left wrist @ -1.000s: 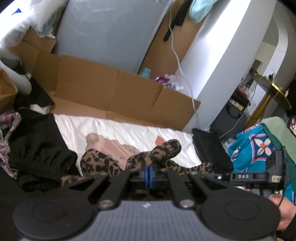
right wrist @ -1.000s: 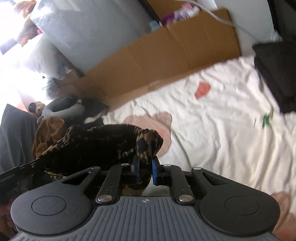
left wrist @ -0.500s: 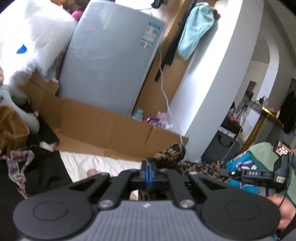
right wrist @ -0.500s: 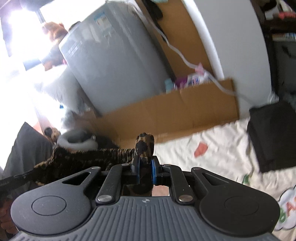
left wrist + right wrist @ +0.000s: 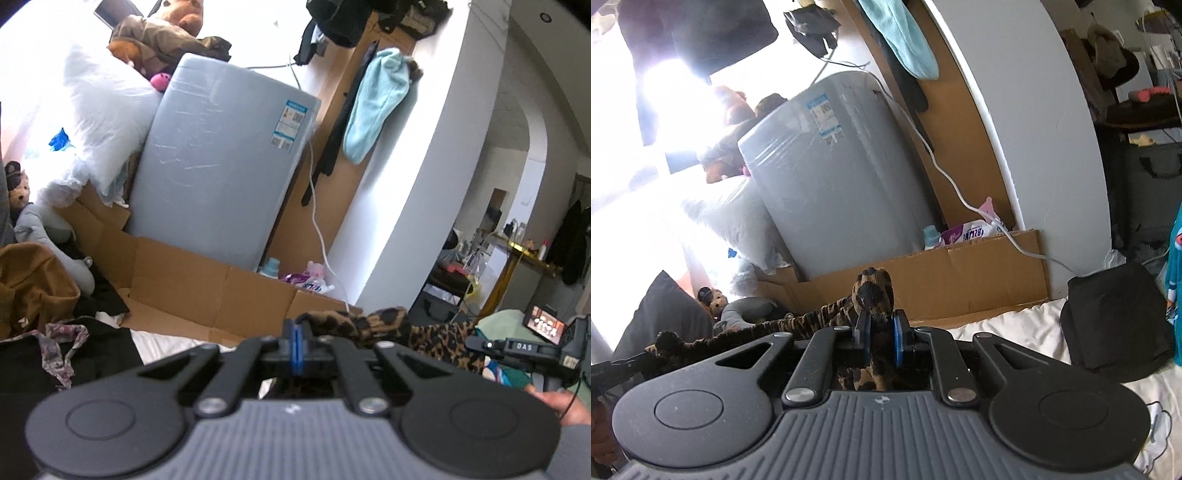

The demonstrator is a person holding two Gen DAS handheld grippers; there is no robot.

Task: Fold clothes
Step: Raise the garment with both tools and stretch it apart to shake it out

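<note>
A leopard-print garment hangs stretched in the air between both grippers, lifted off the white sheet. My left gripper is shut on one end of it, blue pads pressed together. From there the cloth runs right to the other gripper, held by a hand. In the right wrist view my right gripper is shut on a bunched end of the garment. Its edge trails left toward the left gripper at the frame's edge. The part hanging below is hidden.
A grey washing machine stands behind a low cardboard wall. Dark clothes and a brown garment lie at the left. A folded black pile rests on the sheet. A white cable hangs down the wall.
Both grippers have risen and tilted up, lifting the leopard-print garment off the sheet. It now hangs taut between them. Both grips are unchanged.
</note>
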